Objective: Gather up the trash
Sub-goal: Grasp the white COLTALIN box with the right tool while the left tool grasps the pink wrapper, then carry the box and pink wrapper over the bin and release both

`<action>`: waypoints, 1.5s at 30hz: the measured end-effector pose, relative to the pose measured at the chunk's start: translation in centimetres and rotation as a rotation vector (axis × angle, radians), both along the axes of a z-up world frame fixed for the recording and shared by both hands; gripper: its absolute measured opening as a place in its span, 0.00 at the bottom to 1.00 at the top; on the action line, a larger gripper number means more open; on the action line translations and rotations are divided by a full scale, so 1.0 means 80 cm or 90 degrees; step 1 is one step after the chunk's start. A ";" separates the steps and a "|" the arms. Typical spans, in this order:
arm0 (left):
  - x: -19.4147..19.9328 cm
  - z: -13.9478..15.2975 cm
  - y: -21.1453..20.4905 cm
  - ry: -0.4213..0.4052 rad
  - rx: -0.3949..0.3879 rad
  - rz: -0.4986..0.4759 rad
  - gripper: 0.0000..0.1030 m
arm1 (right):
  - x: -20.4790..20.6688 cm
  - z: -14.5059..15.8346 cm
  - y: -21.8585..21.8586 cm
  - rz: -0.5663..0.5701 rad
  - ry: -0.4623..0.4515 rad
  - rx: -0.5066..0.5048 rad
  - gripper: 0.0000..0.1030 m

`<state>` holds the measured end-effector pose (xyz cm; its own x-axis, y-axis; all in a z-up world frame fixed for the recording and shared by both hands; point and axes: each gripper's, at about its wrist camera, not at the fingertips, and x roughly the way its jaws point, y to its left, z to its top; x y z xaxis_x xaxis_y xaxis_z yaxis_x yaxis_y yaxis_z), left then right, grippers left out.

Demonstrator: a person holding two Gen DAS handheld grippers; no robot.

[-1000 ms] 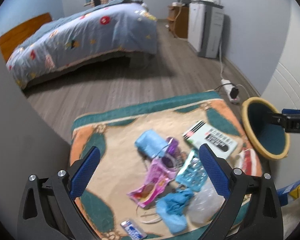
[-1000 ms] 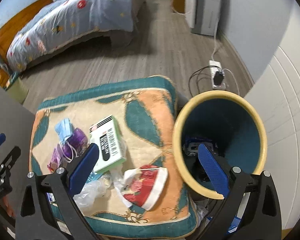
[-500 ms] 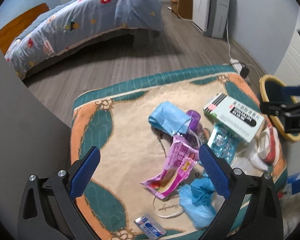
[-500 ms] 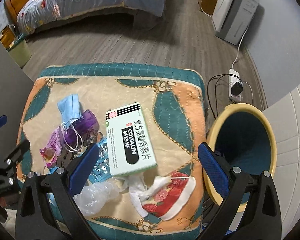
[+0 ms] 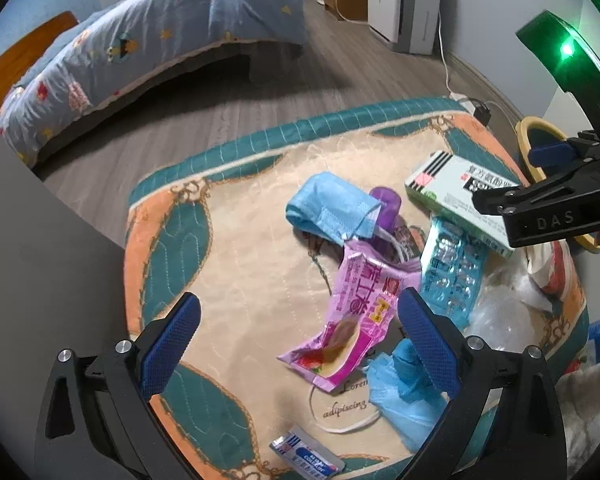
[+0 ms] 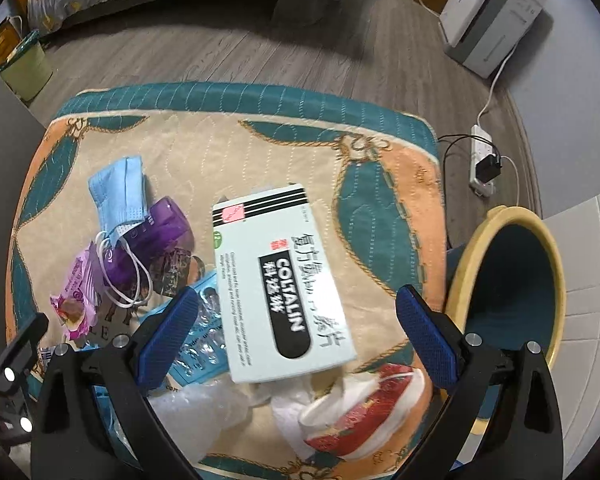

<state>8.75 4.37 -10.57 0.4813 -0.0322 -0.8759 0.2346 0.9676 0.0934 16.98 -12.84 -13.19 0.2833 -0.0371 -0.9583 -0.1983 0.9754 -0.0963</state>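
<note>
Both hand-held grippers lower; medicine box point(image 6: 278, 296) nearer

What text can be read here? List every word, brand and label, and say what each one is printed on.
"COLTALIN": medicine box, white letters on its black band; the Chinese characters and small print beside it are too fine to read surely.
"DAS": black body of the right tongs.
"Loren" and "adipiscing": script on the quilted mat.
"COLTALIN", blurred: small sachet at the mat's near edge.
Pink snack wrapper: Chinese characters, not legible to me.
</note>
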 end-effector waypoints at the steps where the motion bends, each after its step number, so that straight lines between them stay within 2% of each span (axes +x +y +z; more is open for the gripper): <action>1: 0.000 -0.005 0.000 0.009 -0.001 -0.003 0.95 | 0.001 -0.004 0.004 0.002 0.006 -0.001 0.94; 6: 0.001 -0.030 -0.006 0.045 0.007 -0.021 0.95 | 0.010 -0.026 0.010 -0.009 0.046 0.005 0.94; 11: 0.006 -0.051 -0.017 0.068 0.015 -0.041 0.95 | 0.016 -0.032 0.011 -0.014 0.050 0.005 0.94; 15: 0.017 -0.065 -0.019 0.078 0.002 -0.029 0.95 | 0.021 -0.042 0.014 -0.008 0.059 0.001 0.93; 17: 0.022 -0.071 -0.019 0.081 -0.006 -0.021 0.94 | 0.022 -0.047 0.012 -0.007 0.062 0.001 0.89; 20: 0.026 -0.071 -0.019 0.084 -0.027 -0.023 0.91 | 0.022 -0.052 0.012 0.002 0.075 0.017 0.75; 21: 0.027 -0.071 -0.019 0.087 -0.032 -0.026 0.81 | 0.022 -0.054 0.012 0.009 0.079 0.020 0.72; 22: 0.028 -0.072 -0.020 0.093 -0.036 -0.031 0.75 | 0.022 -0.055 0.012 0.016 0.081 0.020 0.72; 23: 0.029 -0.074 -0.021 0.106 -0.041 -0.038 0.64 | 0.023 -0.055 0.012 0.022 0.079 0.018 0.72; 26: 0.027 -0.075 -0.026 0.114 -0.030 -0.056 0.44 | 0.021 -0.052 0.012 0.027 0.072 0.017 0.71; 28: 0.026 -0.067 -0.029 0.103 -0.030 -0.064 0.40 | 0.021 -0.045 0.009 0.020 0.067 0.031 0.71; 29: 0.025 -0.062 -0.029 0.098 -0.035 -0.066 0.32 | 0.021 -0.040 0.007 0.017 0.065 0.037 0.71; 30: 0.025 -0.058 -0.030 0.095 -0.041 -0.065 0.28 | 0.020 -0.035 0.004 0.014 0.060 0.046 0.71; 33: 0.022 -0.045 -0.027 0.076 -0.056 -0.061 0.24 | 0.017 -0.017 -0.006 0.011 0.043 0.058 0.71; 38: 0.019 -0.016 -0.029 0.039 -0.068 -0.059 0.23 | 0.006 0.020 -0.024 -0.007 0.005 0.080 0.71; 45: 0.021 0.028 -0.052 -0.018 -0.096 -0.069 0.23 | -0.003 0.075 -0.084 -0.060 -0.059 0.106 0.71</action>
<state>10.39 0.19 -8.29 0.4923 -0.2154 -0.8434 0.3373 0.9404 -0.0433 16.72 -19.60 -7.21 0.3726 0.0892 -0.9237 -0.1038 0.9931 0.0540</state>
